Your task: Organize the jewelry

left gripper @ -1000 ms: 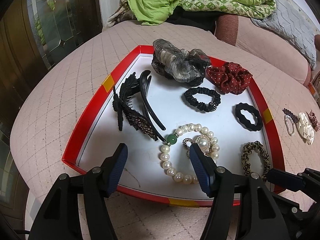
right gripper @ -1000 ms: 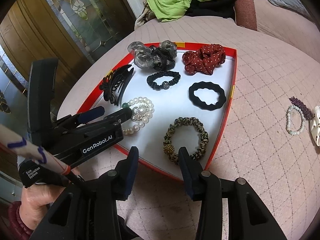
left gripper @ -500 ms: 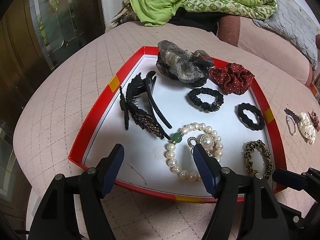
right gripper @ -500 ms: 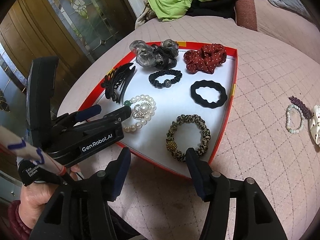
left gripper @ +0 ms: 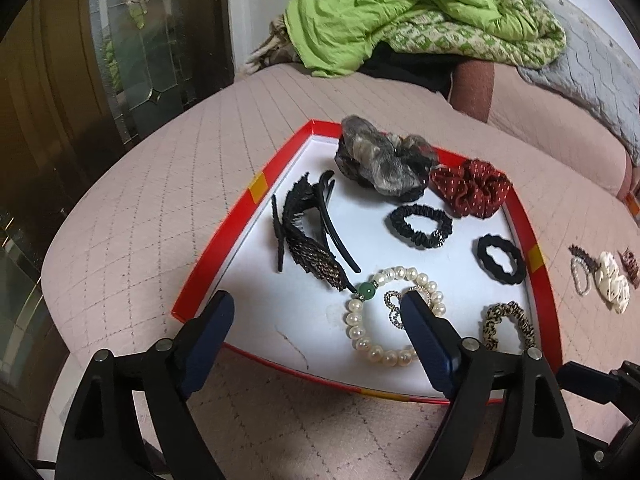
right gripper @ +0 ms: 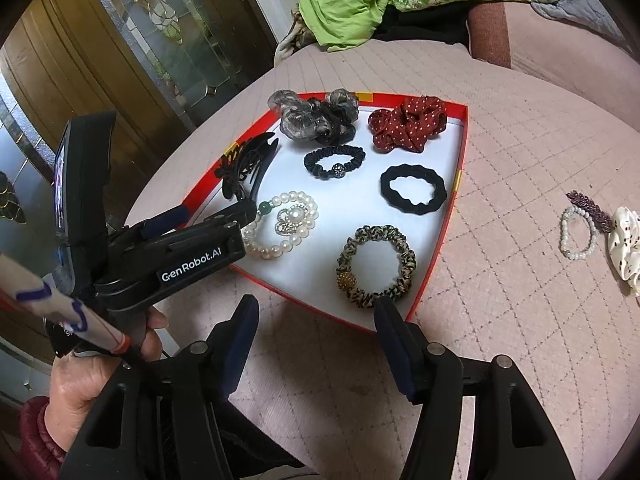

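Hovering over the near edge of a red-rimmed tray [left gripper: 224,264], the left gripper [left gripper: 316,322] has its jaws spreading wider, with nothing gripped between them. Just ahead of its right finger lies a pearl bracelet [left gripper: 362,330] with a green bead. The right gripper [right gripper: 316,322], alongside it, stands open and empty, a leopard-print hair tie [right gripper: 376,266] just beyond its fingertips. Farther ahead of both sit a black claw clip [left gripper: 308,232], black hair ties and a red dotted scrunchie [left gripper: 472,192]. A hand [right gripper: 92,368] holds the left gripper's handle.
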Available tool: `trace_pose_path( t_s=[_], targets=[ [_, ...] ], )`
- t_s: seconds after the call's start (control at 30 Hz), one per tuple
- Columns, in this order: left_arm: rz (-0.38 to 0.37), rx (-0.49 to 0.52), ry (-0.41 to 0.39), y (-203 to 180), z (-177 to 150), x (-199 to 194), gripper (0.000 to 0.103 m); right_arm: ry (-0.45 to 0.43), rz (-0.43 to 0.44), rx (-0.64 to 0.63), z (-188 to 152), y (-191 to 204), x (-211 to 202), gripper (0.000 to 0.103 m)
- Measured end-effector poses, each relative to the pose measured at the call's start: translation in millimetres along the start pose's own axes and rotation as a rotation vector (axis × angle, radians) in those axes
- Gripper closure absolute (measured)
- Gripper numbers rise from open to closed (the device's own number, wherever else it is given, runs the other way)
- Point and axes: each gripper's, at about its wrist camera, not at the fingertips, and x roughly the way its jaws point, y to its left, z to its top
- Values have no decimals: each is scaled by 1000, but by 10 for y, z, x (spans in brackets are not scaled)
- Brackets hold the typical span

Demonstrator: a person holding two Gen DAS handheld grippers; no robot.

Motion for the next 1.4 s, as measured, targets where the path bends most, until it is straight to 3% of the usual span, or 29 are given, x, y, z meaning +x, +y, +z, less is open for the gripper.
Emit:
trace_pose_path(
  t_s=[0.33, 0.6, 0.7, 0.77, 1.07, 1.27, 1.4],
  targets=[
    [19, -32, -69, -28, -98, -301, 19, -59, -8, -12, -108, -38, -382, 35],
    [16, 44, -210, -282, -251, -994, 18, -145, -51, -20, -285, -30, -808, 34],
    [2, 53, -267, -288, -367, -1293, 3, -212, -105, -29, -392, -5, -1012, 32],
    [-1, 37, -288, -244, -460, -1458, 3, -268, -145, -19, -471, -6, -1152, 30],
    [130, 63, -283, -263, -663, -1846, 2, -461, -214, -92, -669, 188, -1536, 18],
    [67, -68, -315, -118, -733, -2050, 2, -480, -217, -135, -671, 319, -1560, 17],
    [149, -80, -341, -123, -814, -2003, 2, -478, -214, -144, -697, 364, -1564, 16]
  ],
)
